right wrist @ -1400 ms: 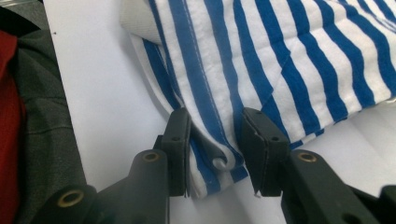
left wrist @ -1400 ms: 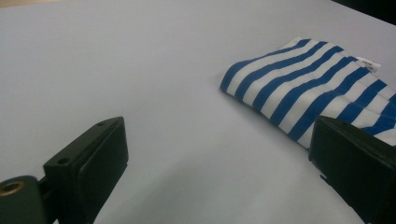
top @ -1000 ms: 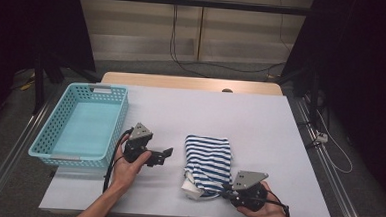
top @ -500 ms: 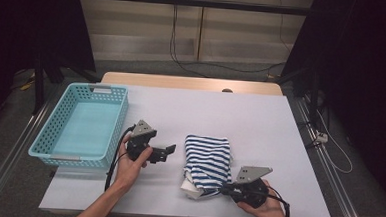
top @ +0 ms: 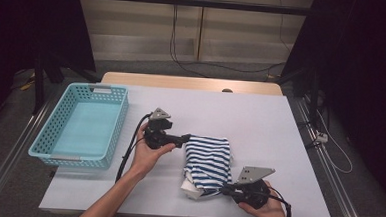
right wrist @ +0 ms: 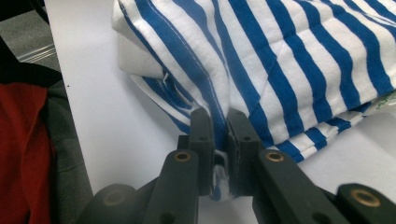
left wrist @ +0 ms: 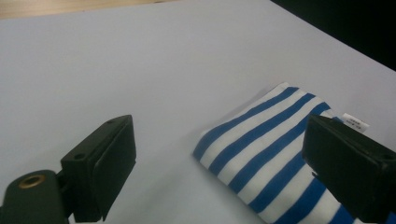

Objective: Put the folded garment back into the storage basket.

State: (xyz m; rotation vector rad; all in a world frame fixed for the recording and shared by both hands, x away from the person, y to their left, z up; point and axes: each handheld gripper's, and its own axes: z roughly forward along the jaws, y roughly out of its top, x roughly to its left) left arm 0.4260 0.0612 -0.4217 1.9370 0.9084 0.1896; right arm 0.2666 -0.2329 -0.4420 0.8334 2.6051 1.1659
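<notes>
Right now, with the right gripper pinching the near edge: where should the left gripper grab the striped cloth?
Probably the far-left corner of the striped cloth, coming in level from its left. The folded layers end there in a thick free edge, and the left gripper, jaws wide, faces it. The right gripper pins the near hem.

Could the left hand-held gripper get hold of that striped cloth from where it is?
Probably yes. The left hand-held gripper stands open, the near corner of the striped cloth lies just ahead between its jaws, and only bare table surrounds it.
</notes>
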